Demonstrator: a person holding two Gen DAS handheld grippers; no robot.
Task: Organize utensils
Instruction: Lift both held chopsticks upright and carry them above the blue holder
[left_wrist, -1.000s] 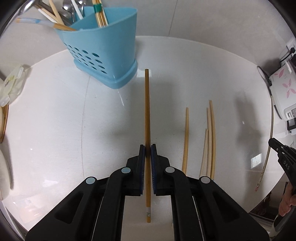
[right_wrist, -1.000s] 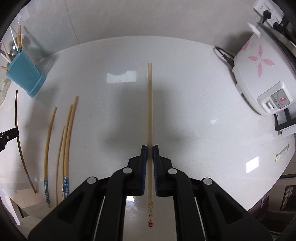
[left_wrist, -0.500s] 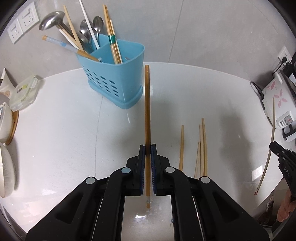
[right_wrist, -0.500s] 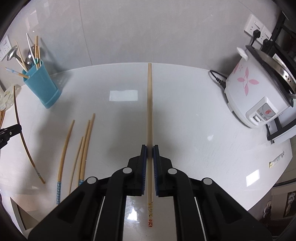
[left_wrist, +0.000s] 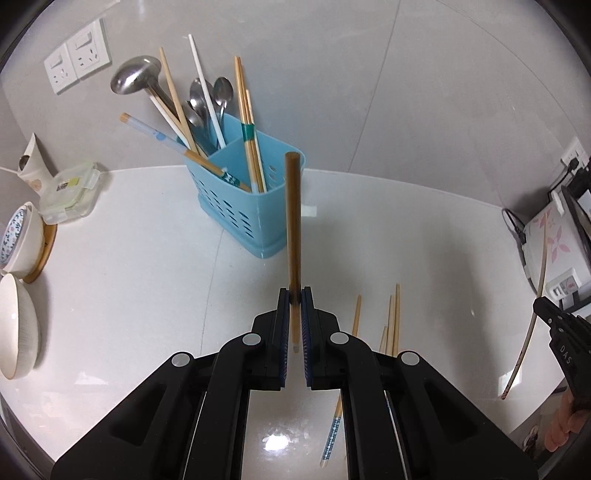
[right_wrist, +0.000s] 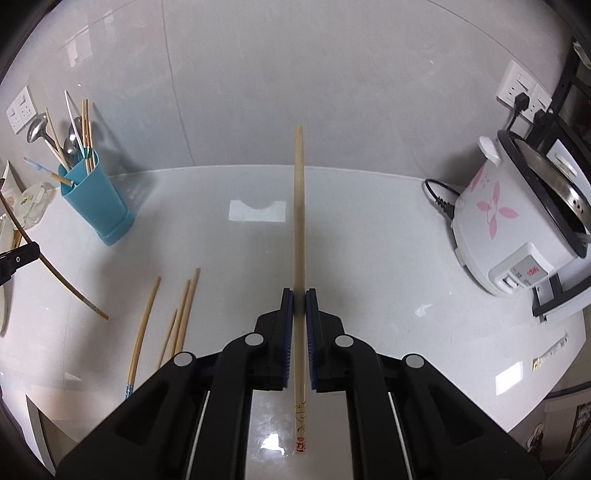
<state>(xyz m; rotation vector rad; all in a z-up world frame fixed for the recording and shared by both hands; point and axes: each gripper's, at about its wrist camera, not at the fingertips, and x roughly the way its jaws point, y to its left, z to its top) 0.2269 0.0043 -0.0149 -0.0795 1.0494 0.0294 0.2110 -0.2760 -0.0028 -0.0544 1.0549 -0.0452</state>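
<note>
My left gripper is shut on a dark brown chopstick that points forward, its far tip in line with the blue utensil holder. The holder stands at the back left of the white table and carries spoons, a ladle and several chopsticks. A pale chopstick with a red printed end is clamped in my right gripper, which is also shut and held above the table. Several loose light chopsticks lie on the table between the two grippers. From the right wrist the holder appears at far left.
A white rice cooker with pink flowers stands at the right, plugged into a wall socket. Bowls and a lidded food box sit at the left table edge. A small packet lies near the right edge.
Both grippers have risen with their chopsticks and tilted up, so the wall, sockets and holder's contents come into view. The loose chopsticks on the table look smaller and farther.
</note>
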